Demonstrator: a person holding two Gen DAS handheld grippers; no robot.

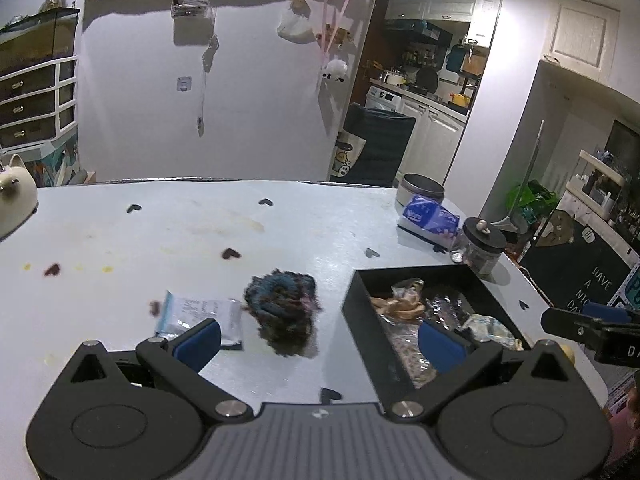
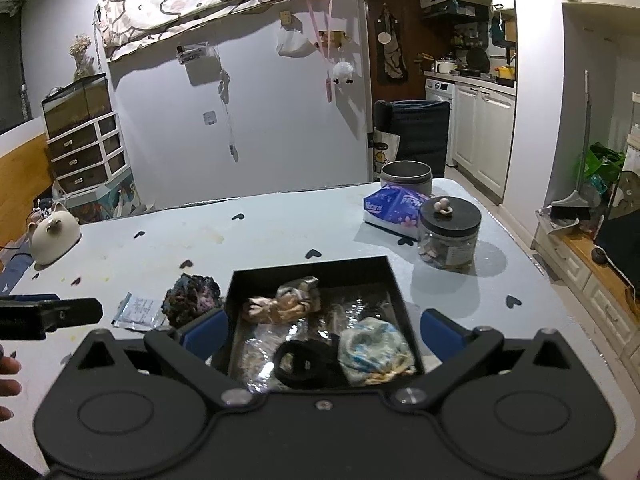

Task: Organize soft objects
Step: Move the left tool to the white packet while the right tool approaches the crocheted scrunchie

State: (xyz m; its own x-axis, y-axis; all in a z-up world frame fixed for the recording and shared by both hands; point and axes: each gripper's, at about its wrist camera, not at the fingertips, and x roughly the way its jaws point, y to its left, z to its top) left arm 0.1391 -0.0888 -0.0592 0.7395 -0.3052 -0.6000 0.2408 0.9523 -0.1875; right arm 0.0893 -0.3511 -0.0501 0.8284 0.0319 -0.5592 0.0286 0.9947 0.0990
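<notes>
A dark fuzzy scrunchie with blue and pink flecks (image 1: 282, 308) (image 2: 193, 298) lies on the white table, left of a black tray (image 1: 360, 300) (image 2: 236, 300). In the tray lie a peach scrunchie (image 2: 280, 306), a black scrunchie (image 2: 308, 362), a pale blue-patterned scrunchie (image 2: 374, 350) and clear wrapping. My left gripper (image 1: 320, 342) is open, its fingers either side of the fuzzy scrunchie, apart from it. My right gripper (image 2: 324, 332) is open over the tray's near part, holding nothing.
A small printed packet (image 1: 200, 314) (image 2: 138, 312) lies left of the fuzzy scrunchie. Behind the tray stand a black-lidded glass jar (image 2: 450, 236), a purple tissue pack (image 2: 394, 206) and a metal tin (image 2: 406, 176). A cat-shaped white pot (image 2: 54, 236) sits far left.
</notes>
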